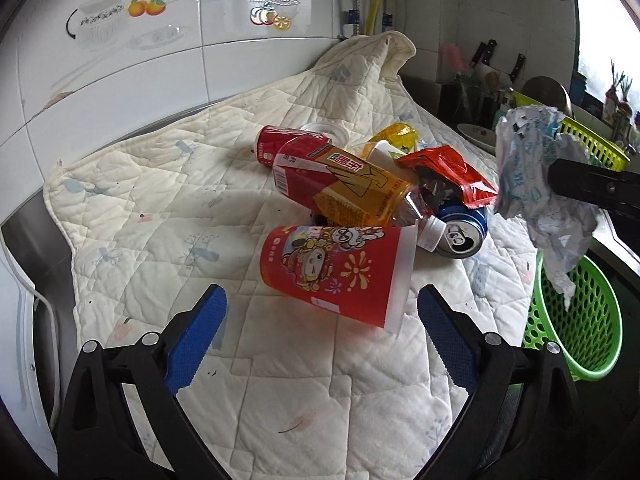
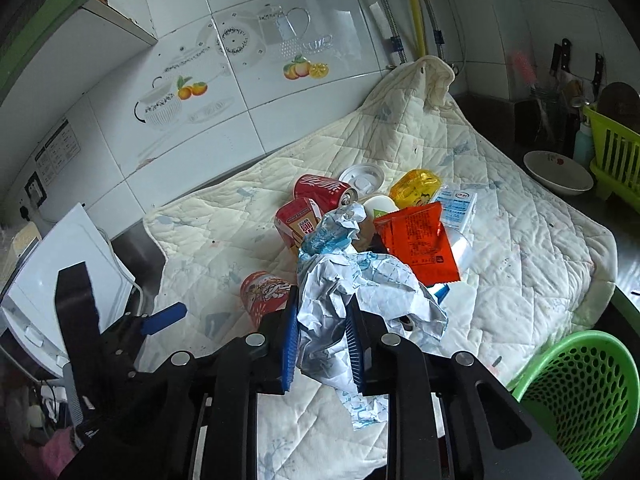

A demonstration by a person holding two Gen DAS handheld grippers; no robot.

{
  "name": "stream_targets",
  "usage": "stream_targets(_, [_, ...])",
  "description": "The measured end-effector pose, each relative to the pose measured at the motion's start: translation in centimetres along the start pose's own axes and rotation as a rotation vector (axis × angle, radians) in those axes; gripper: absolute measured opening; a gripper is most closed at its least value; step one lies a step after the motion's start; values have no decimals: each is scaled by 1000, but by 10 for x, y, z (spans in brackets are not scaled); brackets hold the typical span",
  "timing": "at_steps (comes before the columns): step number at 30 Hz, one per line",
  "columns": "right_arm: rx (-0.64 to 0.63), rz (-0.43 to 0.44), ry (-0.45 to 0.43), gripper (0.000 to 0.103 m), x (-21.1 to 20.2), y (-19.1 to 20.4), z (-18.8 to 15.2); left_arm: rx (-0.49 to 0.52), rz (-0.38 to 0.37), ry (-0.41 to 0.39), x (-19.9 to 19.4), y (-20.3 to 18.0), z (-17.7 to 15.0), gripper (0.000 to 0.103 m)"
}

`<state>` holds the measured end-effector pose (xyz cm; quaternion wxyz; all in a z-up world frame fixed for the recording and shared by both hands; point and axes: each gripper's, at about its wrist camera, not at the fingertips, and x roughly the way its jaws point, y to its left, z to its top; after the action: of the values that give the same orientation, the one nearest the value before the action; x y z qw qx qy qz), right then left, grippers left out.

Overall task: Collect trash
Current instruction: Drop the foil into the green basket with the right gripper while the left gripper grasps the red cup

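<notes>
A crumpled white-and-blue paper wrapper (image 2: 352,300) hangs clear of the quilt, above the other trash. On the quilt lie a red paper cup (image 1: 336,272) on its side, a red-and-yellow bottle (image 1: 340,184), a red can (image 1: 280,142), a blue can (image 1: 460,232) and a torn red packet (image 1: 448,176), heaped together. A green perforated basket (image 1: 576,332) stands just beside the quilt's edge.

Dark counter (image 2: 628,248), quilted mat (image 1: 160,208) over it, trash pile (image 1: 360,192), perhaps steel

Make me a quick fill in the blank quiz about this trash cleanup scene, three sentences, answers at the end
1. The right gripper is shut on a crumpled ____.
2. The left gripper is open, with a red ____ lying just ahead of it.
3. The basket at the quilt's edge is coloured ____.

Answers: paper; cup; green
</notes>
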<state>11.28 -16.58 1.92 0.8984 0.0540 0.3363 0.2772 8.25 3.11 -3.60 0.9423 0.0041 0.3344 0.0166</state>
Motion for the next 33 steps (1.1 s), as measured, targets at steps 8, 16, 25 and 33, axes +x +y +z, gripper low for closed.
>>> stream_targets(8, [48, -118, -48, 21, -48, -32, -31, 86, 56, 15, 28, -35, 5, 83])
stream_targets(16, [121, -236, -39, 21, -72, -77, -60, 68, 113, 51, 44, -32, 5, 59])
stream_targets(25, [218, -331, -8, 21, -79, -122, -92, 48, 142, 67, 46, -25, 5, 45])
stream_targets(33, [279, -378, 28, 21, -77, -150, -112, 32, 174, 31, 36, -17, 9, 25])
